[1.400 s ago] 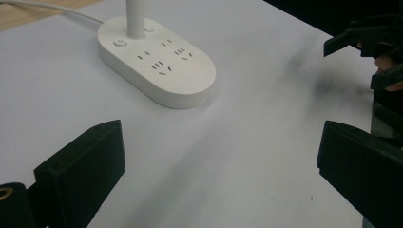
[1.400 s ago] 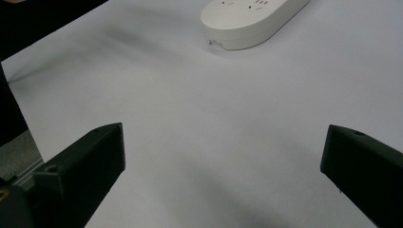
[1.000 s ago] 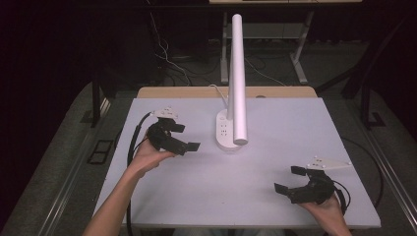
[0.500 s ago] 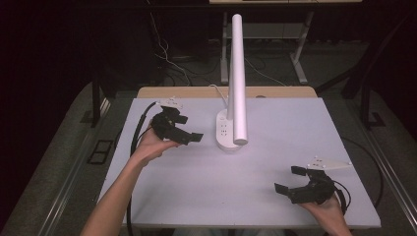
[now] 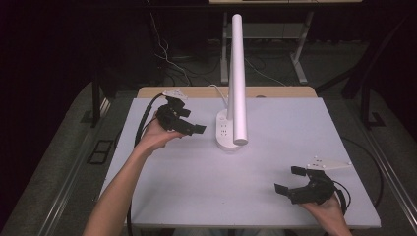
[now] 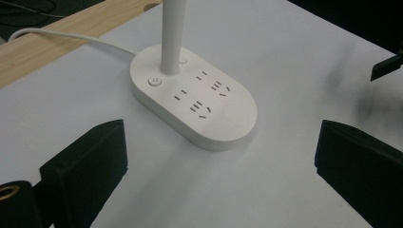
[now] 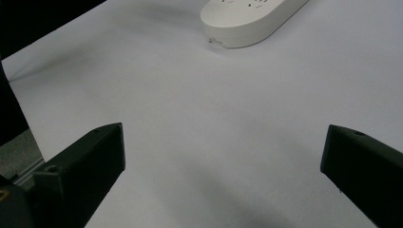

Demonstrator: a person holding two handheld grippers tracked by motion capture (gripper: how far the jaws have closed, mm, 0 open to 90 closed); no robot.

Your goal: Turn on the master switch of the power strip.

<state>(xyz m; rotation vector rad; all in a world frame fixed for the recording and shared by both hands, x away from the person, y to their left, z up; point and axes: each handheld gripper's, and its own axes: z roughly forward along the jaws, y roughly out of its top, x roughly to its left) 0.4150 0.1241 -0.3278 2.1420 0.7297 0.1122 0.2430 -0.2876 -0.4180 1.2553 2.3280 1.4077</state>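
A white rectangular table (image 5: 206, 187) with a pale wooden strip along its far edge carries a white oval plastic power-strip base (image 5: 227, 132) near the middle of its far half. From that base a tall white cylindrical lamp arm (image 5: 237, 78) rises, and a white cable (image 6: 62, 35) runs from the base's far end off toward the wooden strip. In the left gripper view the top of the base (image 6: 195, 102) shows several socket slots and a small round button beside the stem. The left black hand-held gripper (image 5: 183, 120), held in the person's left hand (image 5: 155, 135), hovers just to the left of the base and points toward it; its jaws stand wide apart, released and holding nothing, with the base lying between and beyond them and not touched. A black cable (image 5: 142, 123) trails from it off the table's left side. The right black hand-held gripper (image 5: 290, 179), in the person's right hand (image 5: 327, 209), sits near the table's near right corner, well apart from the base, a grey three-cornered plate on top of it. Its jaws also gape, released over bare table surface, and the right gripper view shows the end of the base (image 7: 247, 16) far ahead of them.
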